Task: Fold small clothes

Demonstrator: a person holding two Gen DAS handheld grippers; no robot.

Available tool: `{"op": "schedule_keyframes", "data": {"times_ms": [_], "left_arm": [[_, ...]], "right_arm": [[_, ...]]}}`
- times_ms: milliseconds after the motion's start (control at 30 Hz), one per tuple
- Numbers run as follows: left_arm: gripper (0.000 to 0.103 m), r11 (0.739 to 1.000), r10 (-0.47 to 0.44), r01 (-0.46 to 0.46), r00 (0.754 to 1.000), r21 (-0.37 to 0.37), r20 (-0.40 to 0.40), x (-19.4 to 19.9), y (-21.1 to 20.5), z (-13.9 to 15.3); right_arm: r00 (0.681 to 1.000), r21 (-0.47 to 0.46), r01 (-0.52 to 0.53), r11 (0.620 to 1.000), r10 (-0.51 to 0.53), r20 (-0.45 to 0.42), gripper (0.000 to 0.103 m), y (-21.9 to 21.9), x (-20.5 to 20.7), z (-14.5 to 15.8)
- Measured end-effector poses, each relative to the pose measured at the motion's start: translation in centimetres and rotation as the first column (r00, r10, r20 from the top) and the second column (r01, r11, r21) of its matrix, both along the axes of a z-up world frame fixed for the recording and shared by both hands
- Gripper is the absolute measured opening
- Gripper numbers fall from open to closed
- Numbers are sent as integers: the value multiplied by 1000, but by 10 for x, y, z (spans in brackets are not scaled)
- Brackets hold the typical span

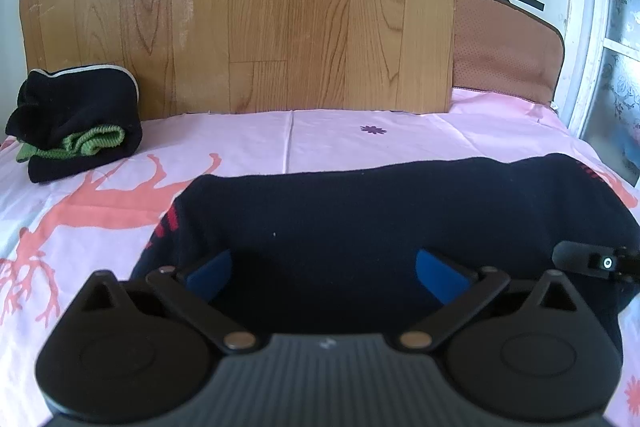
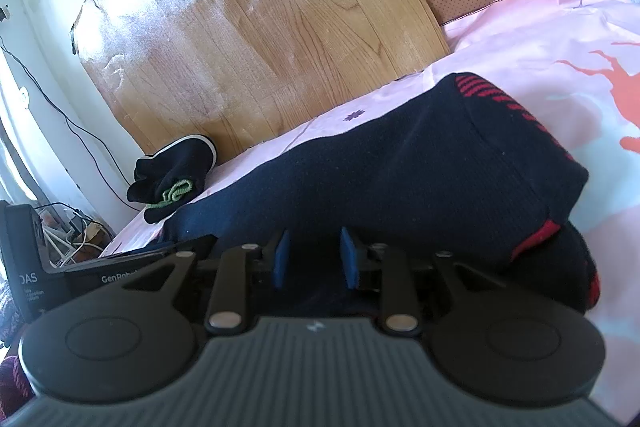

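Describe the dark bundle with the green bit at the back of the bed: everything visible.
The dark bundle is a small, loosely folded knit garment, black or navy, with a pale trim along its top edge. A green knitted piece pokes out of its front. It lies on the pink sheet against the wooden board, apart from both grippers.

Each claw, left claw (image 1: 322,273) and right claw (image 2: 314,259), has blue pads, black linkage arms with silver pivots, and a ribbed grey body

Navy sock (image 1: 380,211) with red stripes on pink, coral-printed sheet (image 1: 100,211).
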State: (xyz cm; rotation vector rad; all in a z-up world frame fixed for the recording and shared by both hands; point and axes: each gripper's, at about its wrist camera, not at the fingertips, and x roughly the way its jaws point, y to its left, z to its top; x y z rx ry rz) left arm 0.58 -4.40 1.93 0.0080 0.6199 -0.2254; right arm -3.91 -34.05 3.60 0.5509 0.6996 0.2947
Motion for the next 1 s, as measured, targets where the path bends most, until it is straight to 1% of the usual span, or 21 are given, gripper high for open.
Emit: {"op": "schedule_keyframes", "data": {"times_ms": [33, 67, 100, 133, 167, 233, 267, 367, 400, 600, 700, 767, 800, 1000], "left_arm": [[102, 1000, 0, 0, 1000, -1, 1, 0, 0, 0], [102, 1000, 0, 0, 1000, -1, 2, -1, 0, 0], [102, 1000, 0, 0, 1000, -2, 2, -1, 0, 0], [103, 1000, 0, 0, 1000, -3, 2, -1, 1, -1], [103, 1000, 1, -1, 1000, -5, 2, -2, 1, -1], [103, 1000, 1, -1, 1000, -6, 2, -2, 1, -1], [103, 1000, 2, -2, 1000, -7, 2, -2, 1, -1], [103, 1000, 4, -4, 1000, -10, 1, -2, 1, -1], [103, 1000, 4, -4, 1000, -12, 1, -2, 1, -1], [103, 1000, 5, -5, 1000, -23, 1, -3, 2, -1], [103, 1000, 4, -4, 1000, -24, 0, -3, 2, -1], [103, 1000, 6, -6, 1000, -25, -3, -3, 2, -1], [103, 1000, 6, -7, 1000, -24, -5, -3, 2, -1], [103, 1000, -5, 5, 1000, -6, -17, -1, 1, -1]], "right_arm": [[1000, 5, -3, 1000, 3, 4, 39, 0, -1, 0], [1000, 15, -13, 1000, 13, 14, 51, 0, -2, 1], [999, 27, -31, 999, 30, 33, 58, -1, -4, 3], [997, 25, -40, 999, 38, 63, 69, 0, -8, 6], [994, 5, -28, 1000, 28, 102, 79, 1, -14, 9], [984, -48, 56, 997, -47, 171, 87, 2, -24, 16], [981, -51, 87, 995, -77, 176, 87, 0, -26, 16], [985, -20, 151, 988, -149, 89, 87, -10, -16, 9], [985, -15, 159, 987, -158, 72, 87, -11, -14, 7], [989, -87, 140, 986, -135, 61, 91, -2, -8, 9], [991, -72, 124, 990, -120, 58, 96, -6, -7, 8], [993, -61, 106, 993, -103, 53, 103, -6, -7, 7], [995, -55, 86, 995, -83, 51, 103, -5, -5, 7], [996, -146, 88, 985, -83, 41, 103, 9, -4, 10]]}}
